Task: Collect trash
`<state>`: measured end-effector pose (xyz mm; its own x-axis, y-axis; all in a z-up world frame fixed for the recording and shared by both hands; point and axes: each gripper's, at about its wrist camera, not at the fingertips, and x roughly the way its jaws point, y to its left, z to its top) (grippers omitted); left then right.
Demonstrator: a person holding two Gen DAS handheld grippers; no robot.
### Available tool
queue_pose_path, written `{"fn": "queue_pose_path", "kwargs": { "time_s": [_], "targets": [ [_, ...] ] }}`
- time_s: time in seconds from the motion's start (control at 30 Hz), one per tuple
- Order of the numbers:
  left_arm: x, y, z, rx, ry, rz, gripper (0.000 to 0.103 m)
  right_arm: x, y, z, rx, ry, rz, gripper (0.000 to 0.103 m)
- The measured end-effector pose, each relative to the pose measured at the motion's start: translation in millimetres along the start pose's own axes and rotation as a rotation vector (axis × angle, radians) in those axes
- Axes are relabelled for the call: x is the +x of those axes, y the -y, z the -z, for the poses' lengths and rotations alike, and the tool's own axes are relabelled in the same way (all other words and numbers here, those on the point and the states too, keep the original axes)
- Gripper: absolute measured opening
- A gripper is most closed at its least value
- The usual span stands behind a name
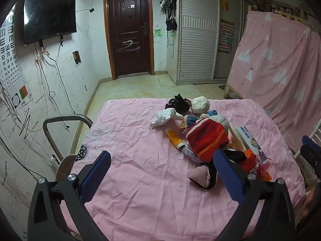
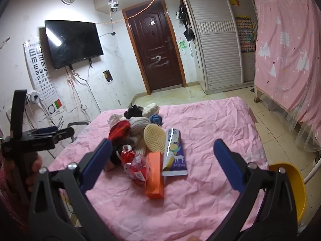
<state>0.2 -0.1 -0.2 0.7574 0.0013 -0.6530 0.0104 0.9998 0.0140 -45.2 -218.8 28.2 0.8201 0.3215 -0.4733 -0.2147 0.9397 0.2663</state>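
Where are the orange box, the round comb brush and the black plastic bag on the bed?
orange box (image 2: 154, 175), right wrist view, on its long top face.
round comb brush (image 2: 154, 140), right wrist view, on its toothed face.
black plastic bag (image 1: 178, 103), left wrist view, on its crumpled middle.

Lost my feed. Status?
Both tools open, empty: left, right. Trash pile untouched on pink sheet. Nothing blocking.

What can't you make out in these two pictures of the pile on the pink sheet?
- Yellow plastic bin: right wrist view, mostly hidden behind the right gripper finger; its contents are unseen.
- Black clothing and pink stuffed shape: left wrist view, partly covered by the left gripper finger.
- Print on the white and purple carton: too small to read.
- Black crumpled plastic bag: its contents are hidden.
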Motion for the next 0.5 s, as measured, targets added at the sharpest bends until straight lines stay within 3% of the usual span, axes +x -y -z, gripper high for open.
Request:
{"fn": "queue_pose_path", "kwargs": {
  "time_s": [0.5],
  "targets": [
    [-0.3, 2.1, 3.4, 0.003, 0.004, -0.005, 0.092, 1.0, -2.0, -0.4, -0.001, -0.003, 0.001, 0.097]
  ]
}}
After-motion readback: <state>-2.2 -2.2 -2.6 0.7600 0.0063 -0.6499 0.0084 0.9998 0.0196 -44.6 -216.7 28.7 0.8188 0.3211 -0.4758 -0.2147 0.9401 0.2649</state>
